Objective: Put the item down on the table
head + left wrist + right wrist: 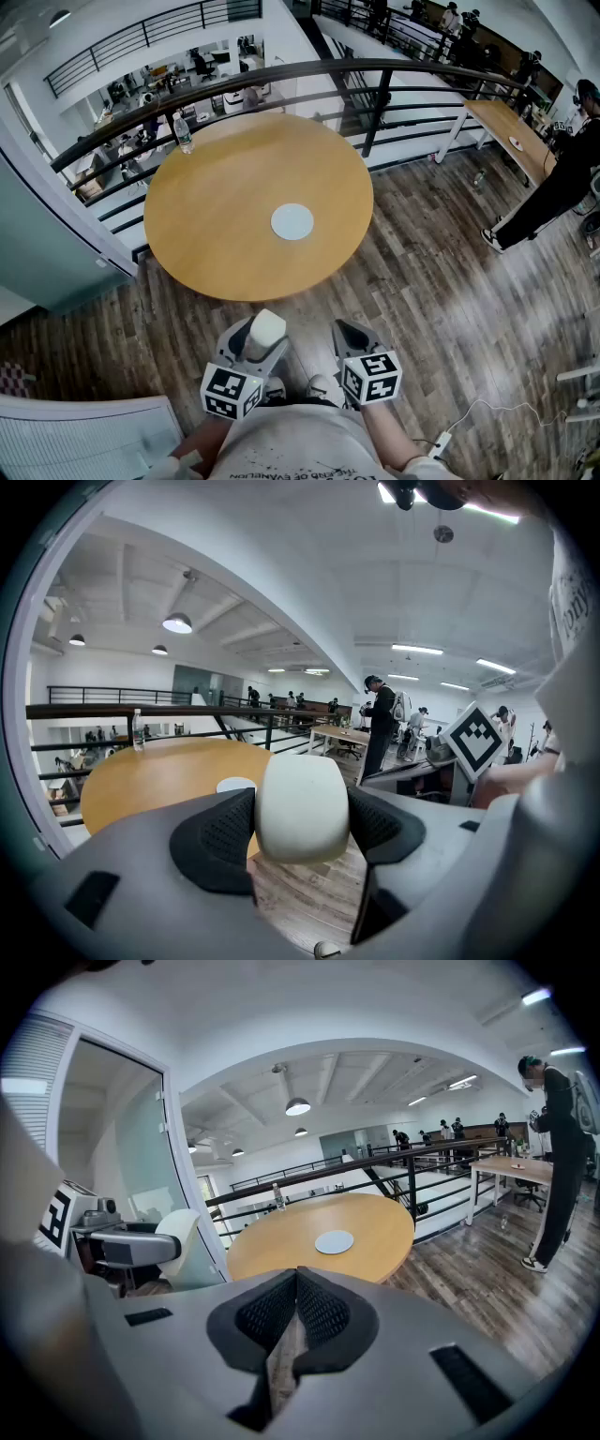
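A rounded white block [302,806] sits clamped between the black pads of my left gripper [255,339], held over the wood floor short of the round wooden table [225,211]. The same white block [266,329] pokes up from the left jaws in the head view. My right gripper [349,337] hovers beside it, its pads pressed together with nothing between them [296,1309]. A pale grey disc [292,221] lies near the table's middle. In the right gripper view the white block [184,1241] shows at the left.
A clear water bottle [183,132] stands at the table's far left rim. A dark railing [309,70] curves behind the table over a drop. A person in black [558,178] stands at right by a long desk [511,136]. A glass partition [122,1166] stands on my left.
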`<state>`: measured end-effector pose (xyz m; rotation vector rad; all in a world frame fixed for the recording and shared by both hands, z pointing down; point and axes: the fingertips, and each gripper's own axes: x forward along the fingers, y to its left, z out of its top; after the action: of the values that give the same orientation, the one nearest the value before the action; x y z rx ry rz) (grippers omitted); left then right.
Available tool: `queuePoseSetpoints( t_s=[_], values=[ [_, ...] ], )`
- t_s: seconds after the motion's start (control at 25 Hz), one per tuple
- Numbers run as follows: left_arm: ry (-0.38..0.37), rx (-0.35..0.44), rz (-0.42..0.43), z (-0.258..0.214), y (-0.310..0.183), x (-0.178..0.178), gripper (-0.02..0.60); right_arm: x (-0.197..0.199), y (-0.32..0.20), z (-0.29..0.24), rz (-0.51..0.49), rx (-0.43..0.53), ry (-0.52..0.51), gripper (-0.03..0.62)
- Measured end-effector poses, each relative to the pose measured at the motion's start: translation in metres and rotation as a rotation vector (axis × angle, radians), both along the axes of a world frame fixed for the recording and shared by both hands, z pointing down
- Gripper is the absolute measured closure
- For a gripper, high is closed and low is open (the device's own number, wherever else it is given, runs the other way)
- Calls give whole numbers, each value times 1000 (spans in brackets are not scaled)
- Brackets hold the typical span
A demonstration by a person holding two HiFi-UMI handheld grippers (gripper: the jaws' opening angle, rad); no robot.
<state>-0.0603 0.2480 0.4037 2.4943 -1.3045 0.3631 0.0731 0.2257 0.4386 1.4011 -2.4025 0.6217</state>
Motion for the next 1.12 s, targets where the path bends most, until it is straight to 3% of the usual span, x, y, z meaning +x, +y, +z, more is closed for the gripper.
queuePoseSetpoints(
  t_s=[0.6,1.12],
  values=[
    [3,-2,14,3,-9,10,259,-4,-2,-1,-39,-5,-3,569],
    [4,4,49,4,-4,-14,259,-36,8,0,-43,-12,-37,568]
  ],
)
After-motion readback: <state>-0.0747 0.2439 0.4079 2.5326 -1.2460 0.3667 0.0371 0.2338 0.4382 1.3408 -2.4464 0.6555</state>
